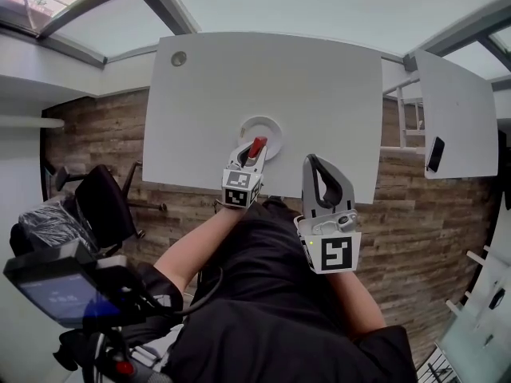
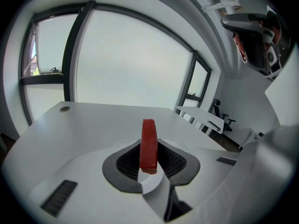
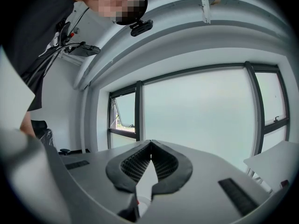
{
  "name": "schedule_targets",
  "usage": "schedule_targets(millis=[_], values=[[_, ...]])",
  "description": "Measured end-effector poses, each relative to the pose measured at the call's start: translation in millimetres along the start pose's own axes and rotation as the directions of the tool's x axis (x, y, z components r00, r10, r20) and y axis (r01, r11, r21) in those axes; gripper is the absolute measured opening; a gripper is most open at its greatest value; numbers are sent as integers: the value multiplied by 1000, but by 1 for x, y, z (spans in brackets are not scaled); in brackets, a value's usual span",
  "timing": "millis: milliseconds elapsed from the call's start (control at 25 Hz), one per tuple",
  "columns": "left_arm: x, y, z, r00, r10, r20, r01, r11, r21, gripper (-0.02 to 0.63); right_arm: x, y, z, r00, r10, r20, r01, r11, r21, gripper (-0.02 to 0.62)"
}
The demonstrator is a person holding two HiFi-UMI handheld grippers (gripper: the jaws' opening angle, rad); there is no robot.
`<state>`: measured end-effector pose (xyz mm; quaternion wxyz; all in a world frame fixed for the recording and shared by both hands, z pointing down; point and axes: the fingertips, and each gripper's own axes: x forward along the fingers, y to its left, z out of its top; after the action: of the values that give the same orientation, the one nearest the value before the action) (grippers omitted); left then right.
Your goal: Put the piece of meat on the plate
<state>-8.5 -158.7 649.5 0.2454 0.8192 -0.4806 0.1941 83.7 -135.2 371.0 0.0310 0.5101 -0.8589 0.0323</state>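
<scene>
At centre frame, the left gripper (image 1: pixel 254 152) clamps the flat red piece of meat (image 2: pixel 149 143) upright between its 2 jaws, over the round white plate (image 1: pixel 275 132) on the white table (image 1: pixel 319 86). It looks best to lower the meat until it touches the plate, then open slowly. The right gripper (image 3: pixel 150 146), at lower right, is closed and empty.

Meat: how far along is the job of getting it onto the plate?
Done: the piece of meat is picked up, clamped upright in the left gripper. In hand: the head view shows it over the white plate; contact cannot be told. Left: set it down and release. The right gripper is shut, empty.
</scene>
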Motion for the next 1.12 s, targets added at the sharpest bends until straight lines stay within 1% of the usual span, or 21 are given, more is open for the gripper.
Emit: schedule_targets(millis=[200, 360, 480, 600, 680, 920, 1040, 1120], values=[[10, 2, -12, 999, -29, -25, 29, 1000, -7, 95, -2, 2, 4, 1000, 4, 2, -4, 999, -40, 6], [20, 9, -20, 998, -18, -57, 19, 1000, 12, 95, -6, -4, 1, 999, -27, -20, 26, 999, -24, 6], [25, 13, -28, 996, -16, -82, 18, 1000, 19, 95, -8, -3, -3, 999, -32, -35, 31, 999, -13, 6], [28, 10, -43, 990, -49, -132, 56, 997, 49, 95, -11, 1, 0, 999, -27, -22, 27, 999, -27, 6], [29, 9, -48, 986, -67, -152, 77, 995, 61, 95, -12, 1, -1, 999, -27, -31, 25, 999, -45, 6], [34, 11, -53, 982, -83, -169, 92, 995, 44, 95, -19, 3, -11, 998, -27, -65, 24, 998, -51, 6], [36, 12, -56, 981, -82, -173, 89, 996, 32, 95, -21, 3, -12, 997, -31, -66, 28, 998, -55, 6], [37, 13, -54, 983, -80, -167, 88, 995, 38, 95, -23, 1, -13, 997, -37, -66, 33, 998, -53, 6]])
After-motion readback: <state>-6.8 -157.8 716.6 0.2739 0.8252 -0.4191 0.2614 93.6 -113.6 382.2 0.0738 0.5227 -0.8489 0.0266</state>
